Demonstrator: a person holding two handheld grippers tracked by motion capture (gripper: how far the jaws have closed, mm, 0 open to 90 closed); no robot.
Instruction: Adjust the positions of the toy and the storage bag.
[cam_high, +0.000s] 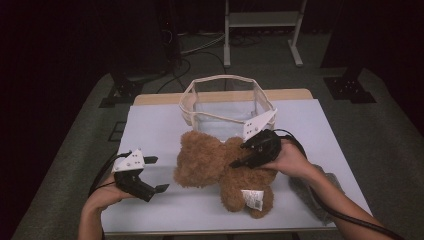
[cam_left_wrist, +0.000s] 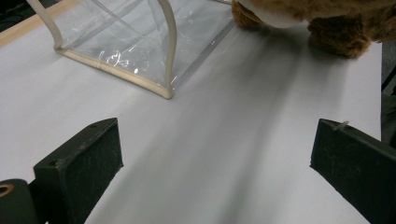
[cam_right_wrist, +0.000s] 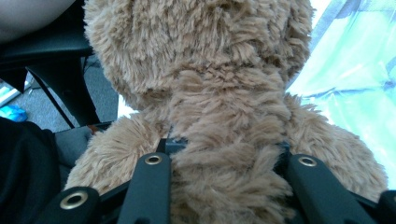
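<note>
A brown teddy bear lies on the white table, with a white tag on its near leg. My right gripper comes in from the right and is shut on the bear's body. In the right gripper view the black jaws press into the fur of the teddy bear on both sides of my right gripper. My left gripper rests left of the bear, open and holding nothing. In the left gripper view, bare table lies between the wide-apart jaws of my left gripper, and the teddy bear is at the top right.
A clear bag with cream trim stands open just behind the bear; the same clear bag is ahead of the left jaws. A grey cloth lies under the right forearm near the table's right edge. A white frame and cables are on the floor beyond.
</note>
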